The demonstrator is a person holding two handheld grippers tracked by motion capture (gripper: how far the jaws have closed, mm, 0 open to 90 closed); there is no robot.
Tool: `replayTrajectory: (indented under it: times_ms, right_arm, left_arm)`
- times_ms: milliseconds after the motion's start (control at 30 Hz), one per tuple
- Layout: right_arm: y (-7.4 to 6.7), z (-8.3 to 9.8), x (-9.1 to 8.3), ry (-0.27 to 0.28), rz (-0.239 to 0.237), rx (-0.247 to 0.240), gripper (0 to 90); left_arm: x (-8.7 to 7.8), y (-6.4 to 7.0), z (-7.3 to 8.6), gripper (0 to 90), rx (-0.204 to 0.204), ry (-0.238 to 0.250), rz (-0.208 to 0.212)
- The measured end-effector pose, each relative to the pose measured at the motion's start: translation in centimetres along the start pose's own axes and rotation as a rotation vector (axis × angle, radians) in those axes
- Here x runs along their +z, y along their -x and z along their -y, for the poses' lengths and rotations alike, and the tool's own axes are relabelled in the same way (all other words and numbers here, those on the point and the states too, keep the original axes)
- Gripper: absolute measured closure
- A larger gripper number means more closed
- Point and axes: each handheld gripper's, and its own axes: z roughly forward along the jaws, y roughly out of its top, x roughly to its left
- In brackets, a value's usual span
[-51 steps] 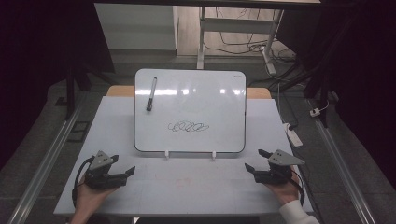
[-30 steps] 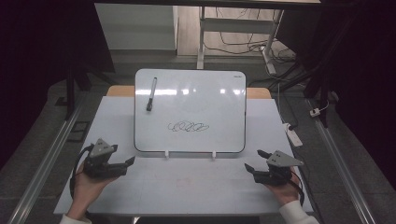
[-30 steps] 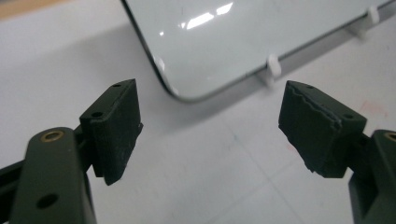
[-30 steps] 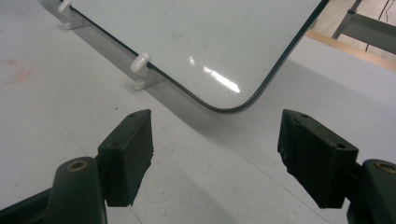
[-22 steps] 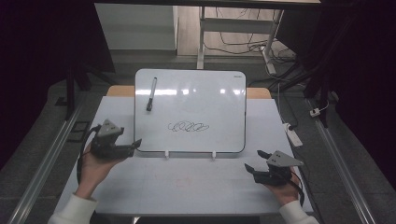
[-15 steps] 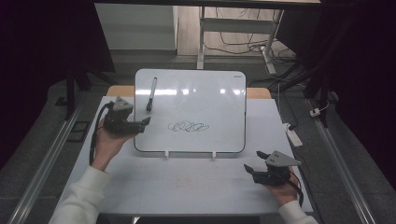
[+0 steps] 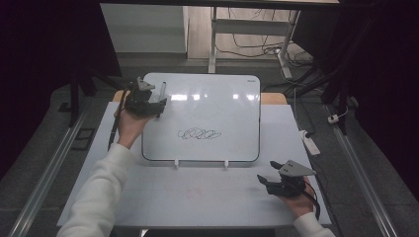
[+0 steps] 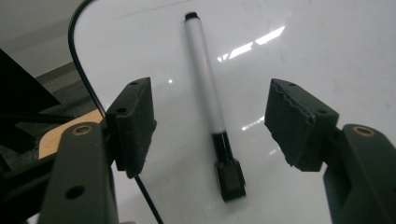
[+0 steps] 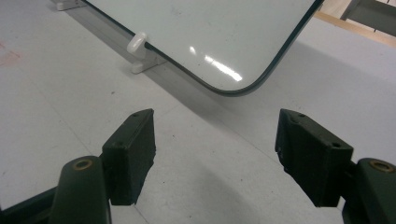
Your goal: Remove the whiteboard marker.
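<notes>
Your biggest risk lay with the whiteboard (image 7: 207,118): it rested on small white clips (image 9: 138,43) on the bench (image 7: 197,192), and a hard press from your left claw (image 8: 210,121) could, I judge, have tipped or slid it. Next, the marker (image 8: 205,88) lay flat on that glossy board near its far left corner, between your spread jaws and touching neither; closing off-centre might have rolled it away or caught only the black cap. A dragged jaw could also have smeared the scribble (image 7: 199,134). Since 1.7 s earlier, your left hand had travelled from the bench's near left edge up to the marker. Your right claw (image 9: 215,154) had barely moved, released and empty, beside the board's near right corner.
</notes>
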Motion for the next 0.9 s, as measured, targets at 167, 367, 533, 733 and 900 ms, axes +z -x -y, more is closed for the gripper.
replayTrajectory:
  times_ms: [167, 367, 533, 733, 900]
  right_arm:
    - [-0.1, 0.0, 0.1, -0.004, -0.003, -0.002, 28.6]
    - [0.0, 0.1, 0.2, -0.013, 0.002, -0.001, 28.7]
    - [0.0, 0.1, 0.2, -0.015, 0.005, -0.001, 28.7]
    - [0.0, 0.2, 0.2, -0.017, 0.014, 0.002, 28.8]
    - [0.1, 0.2, 0.2, -0.019, 0.020, 0.001, 28.9]
  left_arm:
    - [1.2, 0.0, -1.0, 41.5, 0.016, 0.007, -0.022]
    - [2.2, 0.1, -1.9, 53.3, 0.046, 0.001, -0.051]
    - [2.9, 0.1, -2.3, 63.0, 0.055, -0.016, -0.068]
    - [3.2, 0.4, -2.6, 72.9, 0.068, -0.015, -0.082]
    - [3.4, 0.8, -2.8, 77.6, 0.061, -0.012, -0.058]
